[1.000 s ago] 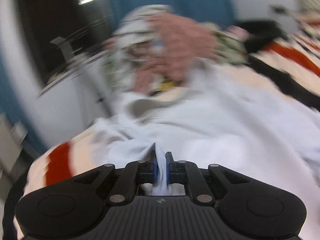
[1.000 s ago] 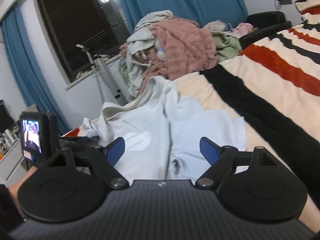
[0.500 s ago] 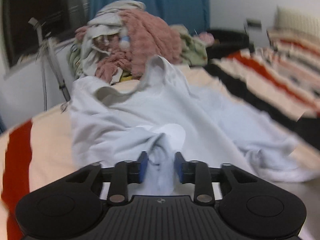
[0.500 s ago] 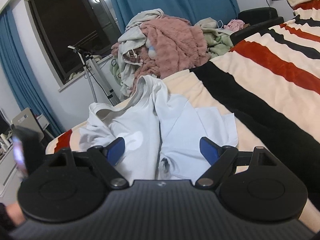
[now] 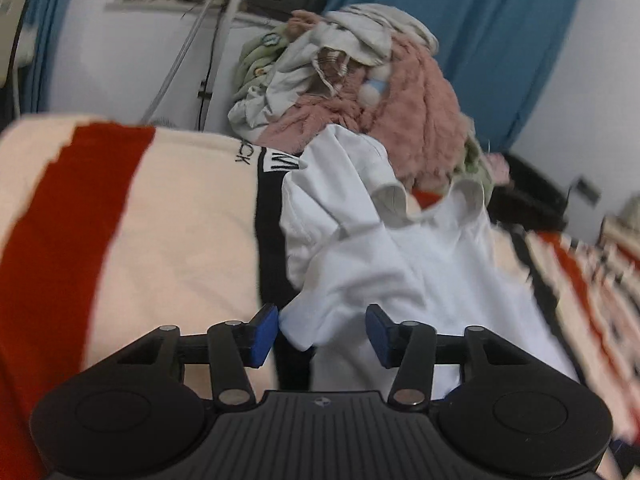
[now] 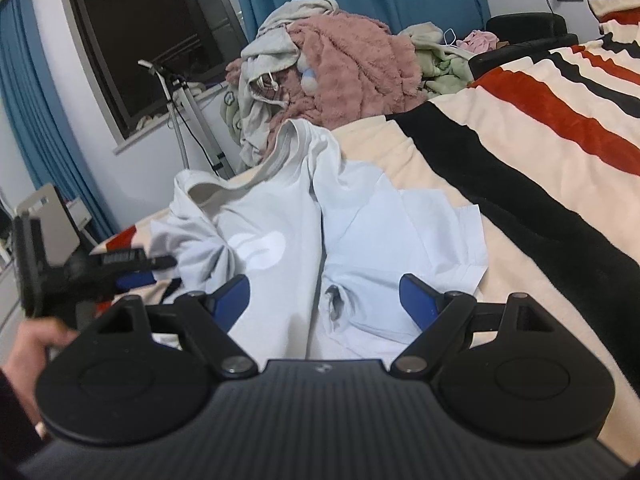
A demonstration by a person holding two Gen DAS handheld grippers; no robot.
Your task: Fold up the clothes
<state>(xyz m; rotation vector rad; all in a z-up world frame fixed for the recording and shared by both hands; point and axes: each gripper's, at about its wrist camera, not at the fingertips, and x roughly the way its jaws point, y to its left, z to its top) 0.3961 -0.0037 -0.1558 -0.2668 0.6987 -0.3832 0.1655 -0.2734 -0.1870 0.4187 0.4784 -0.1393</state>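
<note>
Left tongs [image 5: 322, 334] opening, white shirt [image 5: 400, 264] fold between pads, not pinched. Right tongs [image 6: 324, 300] wide, released, over shirt on bed [image 6: 520, 184].

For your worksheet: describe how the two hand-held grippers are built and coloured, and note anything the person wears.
Both match. The left hand-held gripper and the right hand-held gripper each have a matte black ribbed body, two round black discs, black linkage arms with silver pivot pins, and blue pads on the fingers. A small round emblem marks the body's front edge. A dark sleeve shows at the wrist.
</note>
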